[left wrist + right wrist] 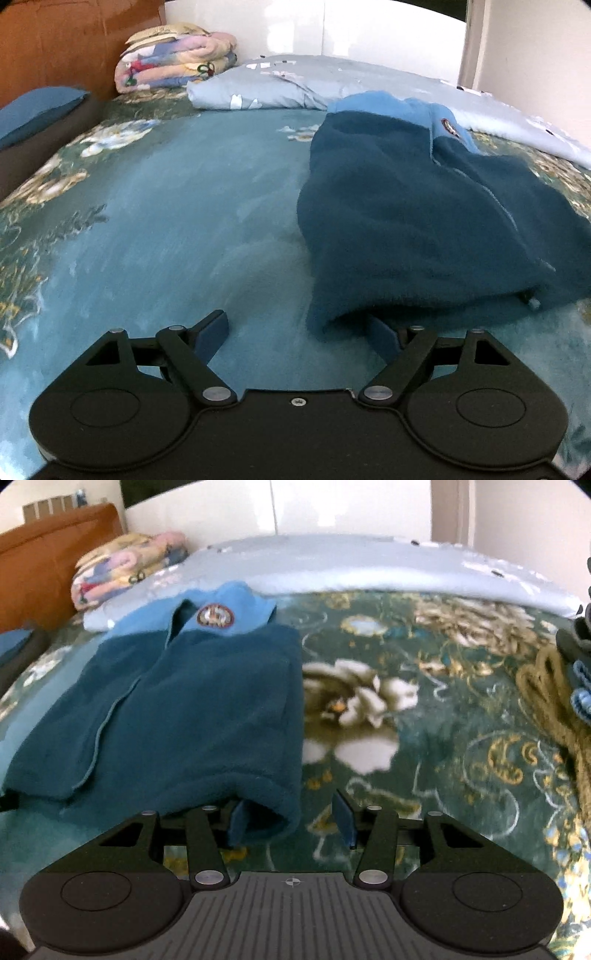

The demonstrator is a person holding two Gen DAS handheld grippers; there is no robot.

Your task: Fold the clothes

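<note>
Now both spread wide: left tongs (295, 334) and right tongs (290, 825), gripping nothing. Between them, dark teal fleece jacket (413, 221) flat on floral bed (166, 206), hem draped over inner fingers (236, 823).

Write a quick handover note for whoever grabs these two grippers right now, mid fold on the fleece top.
Left gripper: open, at the near left corner of the dark teal fleece top with a light blue collar; one finger is under the hem, nothing clamped.
Right gripper: open, straddling the near right corner of the same top, not clamped.
The top lies on the floral teal bedspread, collar and round chest badge at the far end, sides apparently folded in.
Done: narrowed into a rough rectangle, it seems.
Left: close both grippers on the hem corners and fold the bottom up toward the collar.
</note>
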